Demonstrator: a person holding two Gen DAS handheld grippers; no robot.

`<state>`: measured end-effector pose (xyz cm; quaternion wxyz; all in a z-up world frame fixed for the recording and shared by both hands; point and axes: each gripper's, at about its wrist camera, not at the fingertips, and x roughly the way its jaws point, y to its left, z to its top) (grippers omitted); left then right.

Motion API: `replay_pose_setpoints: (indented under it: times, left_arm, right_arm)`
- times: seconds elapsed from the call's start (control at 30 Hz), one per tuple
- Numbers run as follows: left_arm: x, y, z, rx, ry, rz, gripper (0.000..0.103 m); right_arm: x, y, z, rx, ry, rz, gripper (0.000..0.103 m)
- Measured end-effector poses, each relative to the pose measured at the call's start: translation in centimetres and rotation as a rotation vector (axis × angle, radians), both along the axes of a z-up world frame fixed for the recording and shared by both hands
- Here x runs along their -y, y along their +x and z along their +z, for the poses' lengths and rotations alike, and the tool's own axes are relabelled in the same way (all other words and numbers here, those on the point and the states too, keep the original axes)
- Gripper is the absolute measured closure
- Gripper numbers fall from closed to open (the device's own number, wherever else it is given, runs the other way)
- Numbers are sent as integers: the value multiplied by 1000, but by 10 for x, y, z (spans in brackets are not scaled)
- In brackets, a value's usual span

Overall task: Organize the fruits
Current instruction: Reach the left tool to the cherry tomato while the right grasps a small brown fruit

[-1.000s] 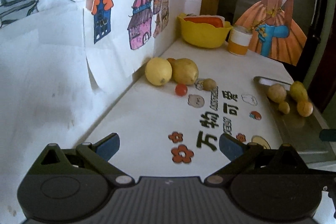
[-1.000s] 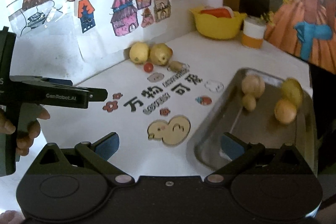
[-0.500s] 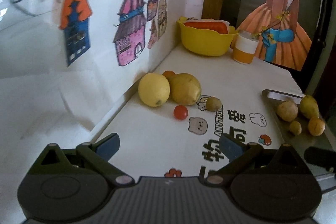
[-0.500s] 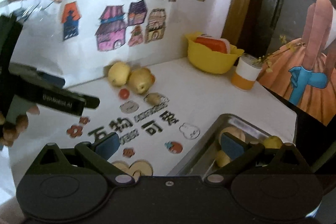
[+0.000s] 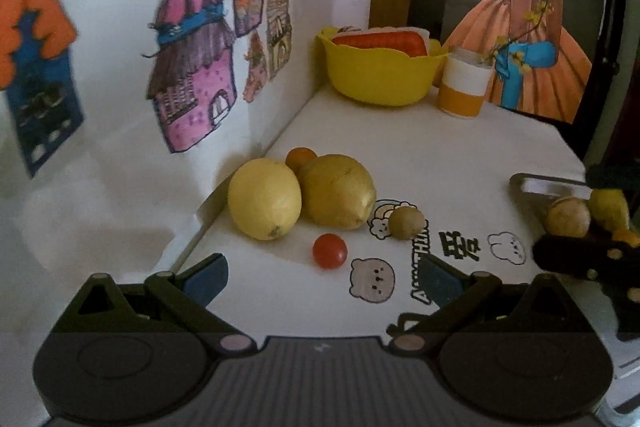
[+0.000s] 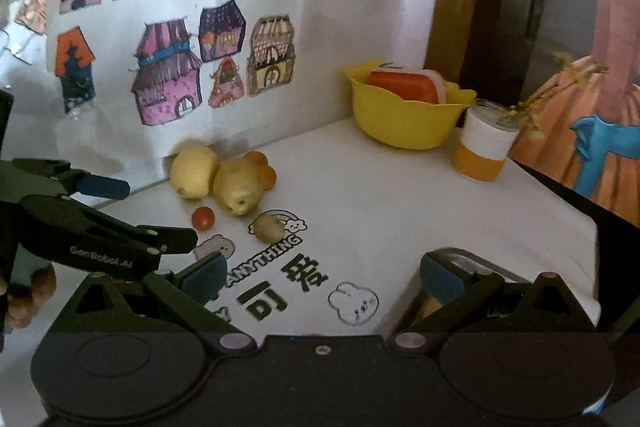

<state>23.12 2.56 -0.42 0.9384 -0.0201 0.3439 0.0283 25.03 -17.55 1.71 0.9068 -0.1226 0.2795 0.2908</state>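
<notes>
Left claw [image 5: 324, 279]: I see it spread wide and empty, low over the desk [image 5: 420, 163], pointing at the loose fruit.
Lemons [image 5: 264, 205]: two lie touching near the wall, with a small orange [image 5: 300, 157] tucked behind them.
Tomato [image 5: 329, 251]: alone on the desk, just in front of the lemons, between my left claw's fingers in view.
Kiwi [image 5: 407, 223]: just right of the lemons, on a printed sticker.
Tray [image 5: 532, 183]: at the right edge, holding several small fruits.
Right claw [image 6: 322, 279]: spread and empty, its right finger above the tray's corner.
Bowl [image 5: 380, 75]: yellow, at the back, beside a cup [image 5: 464, 87].
</notes>
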Motion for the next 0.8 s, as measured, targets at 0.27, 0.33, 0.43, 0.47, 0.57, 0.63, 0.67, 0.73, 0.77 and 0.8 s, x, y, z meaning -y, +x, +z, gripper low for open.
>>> replay_pose_setpoints:
  times: [0.27,0.33,0.43,0.47,0.57,0.63,0.67,0.73,0.77,0.8]
  left_arm:
    - [-5,16,-12,-29,9,-23,0]
    - [-8,18,-13,-30,-4,-19,0]
    - [-12,19,-14,-29,-20,-16,1]
    - [-13,19,-15,-26,-22,-11,1]
    - [-18,18,-17,-23,-41,6,1]
    - [-19,20,-19,-28,-42,16,2]
    - [-19,22,-20,-31,-40,16,5]
    - [-19,24,-21,-38,-43,11,10]
    - [-19,25,-21,-42,-52,8,13]
    - [-19,26,-21,-45,-61,10,17]
  right_arm:
    - [-22,45,-14,-64,14,85,2]
    - [-26,53,-16,-77,18,93,5]
    - [-28,60,-19,-82,20,107,8]
    - [-28,62,-21,-79,15,109,9]
    - [-31,66,-26,-75,-13,112,12]
    - [-33,68,-28,-93,-13,123,16]
    - [-35,70,-29,-104,-6,129,16]
    - [-39,73,-30,-113,-2,133,20]
    - [-41,74,-31,-111,-4,134,21]
    - [-43,75,-32,-109,-8,137,24]
